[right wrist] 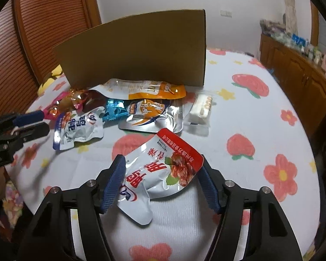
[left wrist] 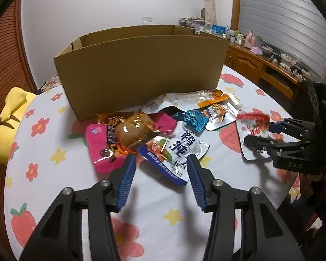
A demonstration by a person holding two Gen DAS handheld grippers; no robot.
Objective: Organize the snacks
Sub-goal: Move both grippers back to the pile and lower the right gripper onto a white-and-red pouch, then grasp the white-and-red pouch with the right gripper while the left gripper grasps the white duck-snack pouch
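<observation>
A heap of snack packs lies in front of an open cardboard box (left wrist: 141,71) on a flower-print cloth (left wrist: 54,130). My left gripper (left wrist: 161,157) is open, its tips on either side of the near end of a blue and white pack (left wrist: 176,150); the left pad stands clear of it. My right gripper (right wrist: 160,161) is shut on a red and white pack (right wrist: 163,167), which buckles between both pads. In the left wrist view, that right gripper (left wrist: 258,133) and its red and white pack (left wrist: 250,128) sit to the right of the heap.
The heap holds a pink pack (left wrist: 100,150), an amber pack (left wrist: 134,130), a teal wrapper (left wrist: 191,119) and an orange and silver pouch (right wrist: 150,113). A white bar (right wrist: 201,108) lies apart. A yellow plush (left wrist: 6,126) is at the left, a cluttered wooden sideboard (right wrist: 293,69) at the right.
</observation>
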